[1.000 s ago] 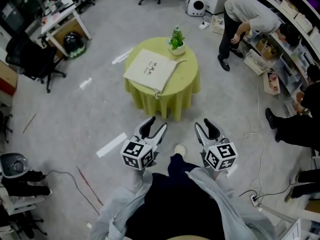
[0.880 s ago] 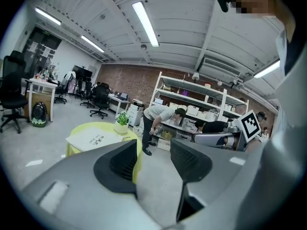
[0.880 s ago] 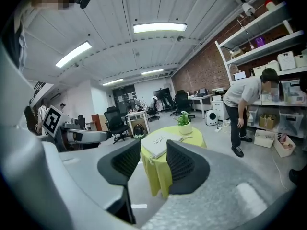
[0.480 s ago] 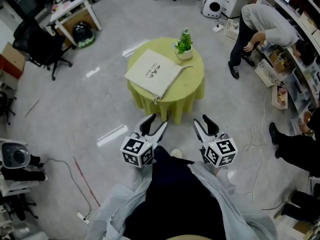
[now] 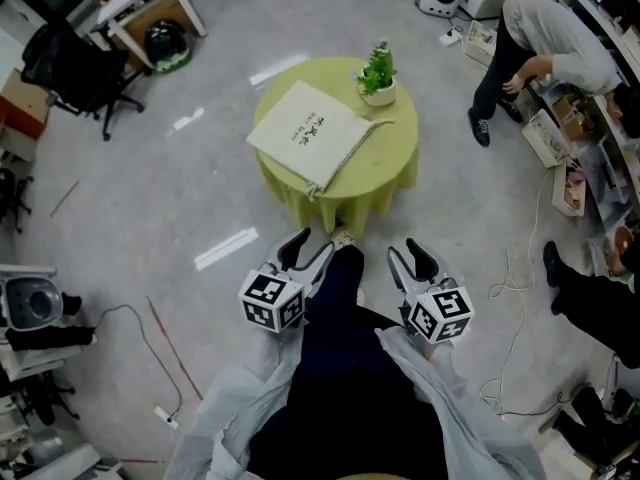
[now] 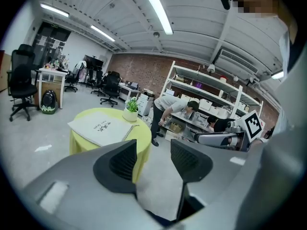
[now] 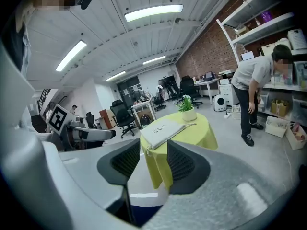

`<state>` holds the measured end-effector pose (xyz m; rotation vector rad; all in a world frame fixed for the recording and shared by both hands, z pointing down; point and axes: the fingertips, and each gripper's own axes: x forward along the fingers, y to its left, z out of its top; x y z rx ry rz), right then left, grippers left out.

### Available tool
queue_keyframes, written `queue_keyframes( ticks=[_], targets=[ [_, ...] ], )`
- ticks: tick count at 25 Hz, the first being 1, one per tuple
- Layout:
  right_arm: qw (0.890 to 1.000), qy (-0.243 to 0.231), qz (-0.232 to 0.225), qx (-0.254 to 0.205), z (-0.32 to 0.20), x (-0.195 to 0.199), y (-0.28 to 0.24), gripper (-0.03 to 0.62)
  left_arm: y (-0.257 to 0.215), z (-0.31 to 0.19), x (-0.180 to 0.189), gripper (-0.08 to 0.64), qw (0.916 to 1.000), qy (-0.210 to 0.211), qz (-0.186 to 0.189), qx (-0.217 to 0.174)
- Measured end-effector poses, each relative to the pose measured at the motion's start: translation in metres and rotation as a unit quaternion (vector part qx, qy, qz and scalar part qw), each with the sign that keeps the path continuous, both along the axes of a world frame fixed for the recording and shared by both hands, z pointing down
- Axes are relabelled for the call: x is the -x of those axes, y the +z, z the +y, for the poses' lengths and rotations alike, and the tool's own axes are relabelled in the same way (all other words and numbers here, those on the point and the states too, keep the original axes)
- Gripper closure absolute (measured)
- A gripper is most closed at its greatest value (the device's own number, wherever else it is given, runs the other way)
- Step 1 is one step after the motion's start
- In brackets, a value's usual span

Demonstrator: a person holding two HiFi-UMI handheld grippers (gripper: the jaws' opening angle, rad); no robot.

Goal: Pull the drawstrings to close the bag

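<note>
Noted bag (image 5: pixel 312 133) flat on yellow bench (image 5: pixel 392 160), well ahead of both tongs, untouched. L tongs (image 5: pixel 308 252) & R tongs (image 5: pixel 410 259) half-open, empty. Vs 1 s earlier: bench looked slightly closer; tong gaps same.

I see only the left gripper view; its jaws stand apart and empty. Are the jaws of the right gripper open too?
Observer: Yes, the right gripper has its jaws apart, nothing between them.
Operator: Where does a drawstring end?
Observer: One drawstring end hangs over the table's near edge, from the bag's nearest corner.
Operator: Are we at the table?
Observer: Not yet; the head view shows the left gripper and the right one over the floor, short of it.
</note>
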<state>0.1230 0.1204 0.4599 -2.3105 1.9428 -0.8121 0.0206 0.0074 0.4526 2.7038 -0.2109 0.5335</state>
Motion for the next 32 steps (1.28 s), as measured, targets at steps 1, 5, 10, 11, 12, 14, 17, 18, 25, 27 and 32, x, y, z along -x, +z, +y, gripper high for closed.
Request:
queue_keyframes(
  ticks=[1, 5, 10, 11, 12, 14, 17, 18, 25, 27, 32],
  targets=[
    [1.000, 0.000, 0.000, 0.002, -0.002, -0.005, 0.002, 0.414, 0.003, -0.003, -0.004, 0.341, 1.0000, -0.001, -0.002, 0.001],
    [1.000, -0.007, 0.001, 0.015, -0.019, -0.027, 0.005, 0.414, 0.013, -0.022, -0.019, 0.334, 0.9998, -0.013, -0.010, 0.014],
    [0.999, -0.034, 0.018, 0.036, -0.065, -0.064, 0.015, 0.414, 0.028, -0.061, -0.034, 0.325, 0.9986, -0.039, -0.021, 0.028],
    [0.998, -0.045, 0.025, 0.041, -0.076, -0.070, 0.017, 0.414, 0.031, -0.070, -0.035, 0.321, 0.9982, -0.046, -0.024, 0.030],
    [0.997, -0.056, 0.030, 0.047, -0.087, -0.075, 0.020, 0.414, 0.035, -0.079, -0.036, 0.318, 0.9976, -0.055, -0.027, 0.033],
    [0.995, -0.076, 0.038, 0.058, -0.108, -0.086, 0.025, 0.414, 0.044, -0.098, -0.038, 0.309, 0.9959, -0.072, -0.036, 0.041],
    [0.990, -0.107, 0.061, 0.075, -0.140, -0.105, 0.032, 0.414, 0.057, -0.123, -0.045, 0.291, 0.9933, -0.088, -0.060, 0.044],
    [0.987, -0.118, 0.069, 0.082, -0.150, -0.112, 0.034, 0.414, 0.061, -0.129, -0.047, 0.290, 0.9927, -0.088, -0.070, 0.043],
    [0.975, -0.162, 0.093, 0.118, -0.203, -0.157, 0.050, 0.414, 0.089, -0.148, -0.056, 0.272, 0.9874, -0.075, -0.117, 0.077],
    [0.971, -0.177, 0.100, 0.129, -0.213, -0.163, 0.057, 0.414, 0.095, -0.151, -0.056, 0.270, 0.9858, -0.072, -0.125, 0.086],
    [0.954, -0.229, 0.115, 0.156, -0.228, -0.173, 0.067, 0.414, 0.105, -0.143, -0.055, 0.270, 0.9817, -0.065, -0.145, 0.105]
  ],
)
